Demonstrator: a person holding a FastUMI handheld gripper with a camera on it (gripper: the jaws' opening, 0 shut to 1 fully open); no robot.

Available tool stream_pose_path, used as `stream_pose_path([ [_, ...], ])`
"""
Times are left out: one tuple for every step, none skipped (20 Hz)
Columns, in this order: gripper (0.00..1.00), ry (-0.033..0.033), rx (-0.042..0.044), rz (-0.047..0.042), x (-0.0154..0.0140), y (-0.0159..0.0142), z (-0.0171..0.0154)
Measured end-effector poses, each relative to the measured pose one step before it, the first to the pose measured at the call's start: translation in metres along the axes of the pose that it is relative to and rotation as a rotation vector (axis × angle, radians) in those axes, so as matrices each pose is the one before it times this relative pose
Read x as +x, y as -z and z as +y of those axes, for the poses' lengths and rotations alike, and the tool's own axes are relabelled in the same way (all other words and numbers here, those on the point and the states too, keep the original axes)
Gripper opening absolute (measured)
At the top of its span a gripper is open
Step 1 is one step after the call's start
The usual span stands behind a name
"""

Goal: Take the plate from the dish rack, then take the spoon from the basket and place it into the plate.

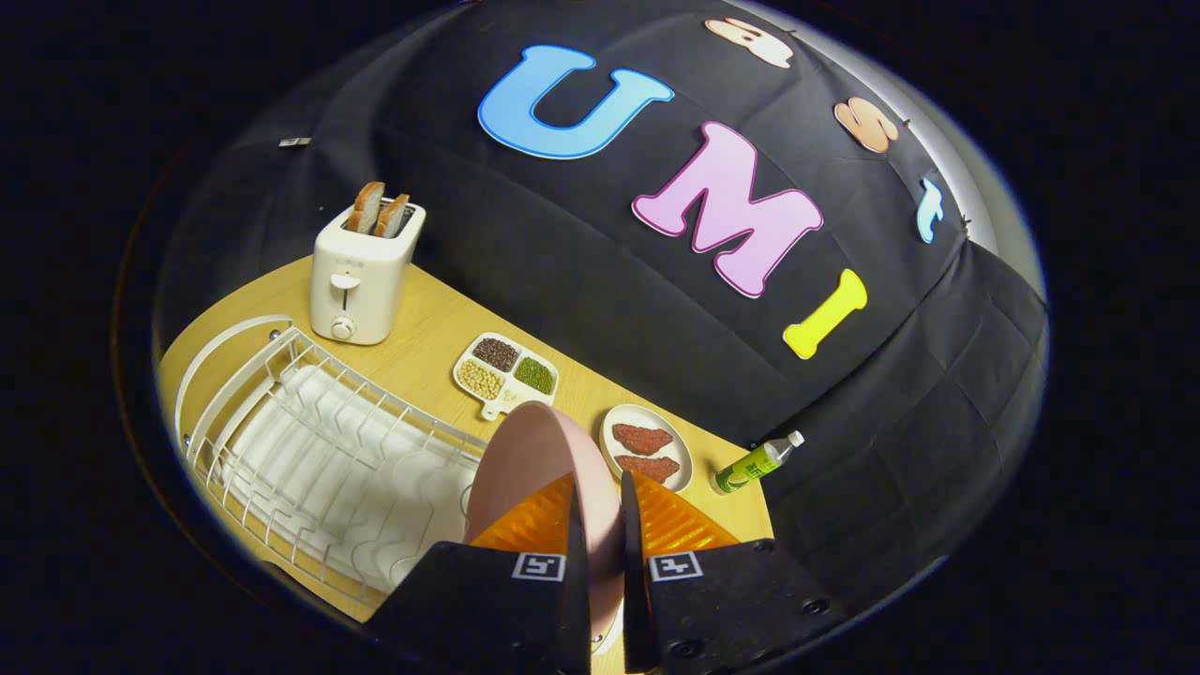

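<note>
Black cloth wall draped behind a pale wooden bench (431,337), folds hanging down at the right. On the bench: white toaster (364,272) at the far corner with two bread slices (380,208) standing in its slots; white wire dish rack (328,459) just in front of it, near the bench's edge. Divided white tray (506,373) of beans and grains near the wall, then an oval dish (647,448) with two reddish pieces on it, then a small green bottle (755,463) lying on its side. Fingers (600,553) nearly closed, gripping the pink plate (539,459) by its rim, one on each face. Plate held upright on edge, lifted clear of the dish rack, just beside its near end.
</note>
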State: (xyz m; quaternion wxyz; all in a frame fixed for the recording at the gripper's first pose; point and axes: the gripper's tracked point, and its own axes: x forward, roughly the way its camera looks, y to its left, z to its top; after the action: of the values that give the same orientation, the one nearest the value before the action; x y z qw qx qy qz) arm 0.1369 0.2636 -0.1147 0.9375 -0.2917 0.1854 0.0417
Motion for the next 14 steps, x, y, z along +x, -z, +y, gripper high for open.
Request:
stream_pose_path([
  [0.18,-0.00234,0.01727,0.01785,0.00091,0.00506,-0.00494],
  [0.18,-0.00159,0.03851,0.02227,0.00184,0.00536,-0.00588],
  [0.18,-0.00132,0.04437,0.02525,0.00265,0.00487,-0.00613],
  [0.18,0.00667,0.04571,0.02679,0.00142,0.00534,-0.00706],
  [0.18,0.01886,0.03913,0.01855,0.00299,0.00204,-0.00883],
  [0.18,0.01203,0.02919,-0.00812,0.00513,-0.00677,-0.00631],
  [0.18,0.01844,0.00728,-0.00832,0.00355,-0.00863,-0.00585],
  [0.18,0.01994,-0.01112,-0.02433,0.00155,-0.00994,-0.00563],
  [0.18,0.00501,-0.00999,-0.02334,-0.00243,-0.00754,-0.00308],
  [0.18,-0.00937,-0.00231,-0.02011,-0.00476,-0.00508,-0.00012],
  [0.17,-0.02027,0.00117,-0.01124,-0.00461,-0.00068,0.00004],
  [0.17,-0.02574,0.00286,-0.00454,-0.00532,0.00191,-0.00123],
  [0.17,-0.02618,0.01290,0.00233,-0.00419,0.00450,-0.00431],
  [0.18,-0.03232,0.03473,0.01311,-0.00637,0.00599,-0.00344],
])
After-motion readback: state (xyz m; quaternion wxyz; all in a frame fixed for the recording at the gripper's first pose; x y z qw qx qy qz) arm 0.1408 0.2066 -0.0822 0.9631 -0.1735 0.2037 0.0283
